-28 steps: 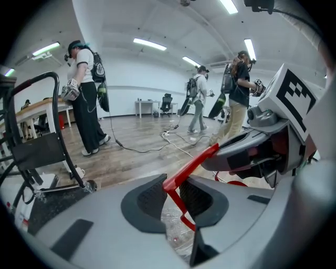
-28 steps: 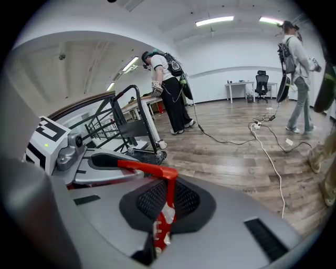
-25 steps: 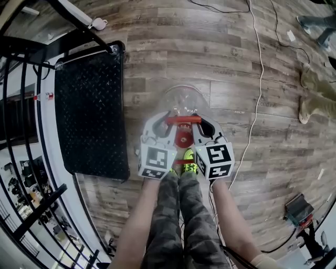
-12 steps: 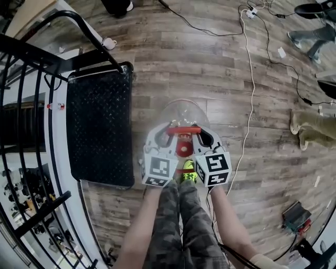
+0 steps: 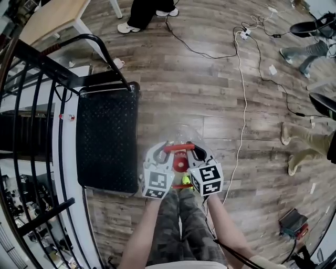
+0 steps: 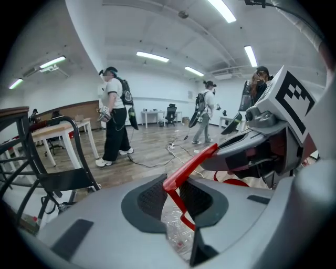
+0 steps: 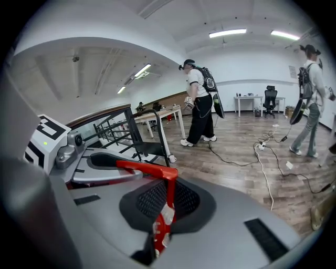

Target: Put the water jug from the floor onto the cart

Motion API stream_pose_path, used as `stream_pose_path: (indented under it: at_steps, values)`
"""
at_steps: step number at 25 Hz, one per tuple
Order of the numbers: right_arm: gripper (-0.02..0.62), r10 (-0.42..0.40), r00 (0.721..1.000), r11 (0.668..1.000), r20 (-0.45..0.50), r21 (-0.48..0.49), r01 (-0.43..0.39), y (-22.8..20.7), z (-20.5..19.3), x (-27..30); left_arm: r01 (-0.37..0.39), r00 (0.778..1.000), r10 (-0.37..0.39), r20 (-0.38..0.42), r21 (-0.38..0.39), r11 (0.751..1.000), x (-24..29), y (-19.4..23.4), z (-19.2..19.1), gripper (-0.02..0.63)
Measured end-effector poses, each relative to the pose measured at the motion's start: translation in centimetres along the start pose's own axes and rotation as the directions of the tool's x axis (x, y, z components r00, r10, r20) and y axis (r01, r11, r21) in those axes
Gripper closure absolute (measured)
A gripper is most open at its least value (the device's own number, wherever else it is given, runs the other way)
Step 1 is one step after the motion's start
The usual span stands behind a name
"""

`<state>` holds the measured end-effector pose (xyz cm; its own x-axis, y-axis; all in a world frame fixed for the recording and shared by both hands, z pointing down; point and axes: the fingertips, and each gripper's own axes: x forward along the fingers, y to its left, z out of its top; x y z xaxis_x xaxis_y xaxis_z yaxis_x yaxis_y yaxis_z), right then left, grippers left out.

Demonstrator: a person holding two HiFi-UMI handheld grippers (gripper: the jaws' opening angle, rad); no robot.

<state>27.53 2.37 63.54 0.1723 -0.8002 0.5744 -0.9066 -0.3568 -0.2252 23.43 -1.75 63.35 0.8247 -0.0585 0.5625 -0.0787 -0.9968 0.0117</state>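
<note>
The water jug (image 5: 181,135) is clear plastic with a red cap (image 5: 179,164) and a red carry handle (image 5: 178,147). It hangs above the wooden floor, just right of the cart's black deck (image 5: 105,142). My left gripper (image 5: 167,149) is shut on the left end of the handle, and my right gripper (image 5: 193,149) on the right end. In the left gripper view the red handle (image 6: 189,165) runs between the dark pads (image 6: 152,197), with clear jug plastic (image 6: 176,231) below. In the right gripper view the red handle (image 7: 149,169) is pinched in the shut right gripper (image 7: 168,199).
The cart's black push handle (image 5: 107,58) rises at its far end. A black railing (image 5: 31,105) runs along the left. Cables (image 5: 241,79) trail over the floor. People stand at the top (image 5: 147,13) and right (image 5: 310,139). A small device (image 5: 291,223) lies at the lower right.
Both grippers have risen together with the jug hanging from them. The floor looks farther away, and more of the room shows around the cart.
</note>
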Motion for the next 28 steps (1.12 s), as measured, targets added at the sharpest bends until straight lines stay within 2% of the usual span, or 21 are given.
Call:
stream_pose_path:
  at_steps: [5,21,28]
  values:
    - [0.575,0.017,1.0,1.0,0.0,-0.007,-0.017,2.2,1.8,-2.4,-0.01,1.0,0.01,-0.003,-0.004,1.0,-3.3,-0.2,1.7,0.529]
    - [0.575,0.056,0.998,0.997,0.015,-0.057,-0.055,4.7,7.8,-8.2,-0.023,0.999,0.024,0.027,-0.013,1.0,-8.9,-1.3,8.1,0.529]
    - [0.575,0.055,0.998,0.996,0.009,-0.074,-0.054,6.1,8.6,-8.4,-0.02,0.999,0.021,0.034,-0.029,0.999,-10.3,-0.6,8.4,0.529]
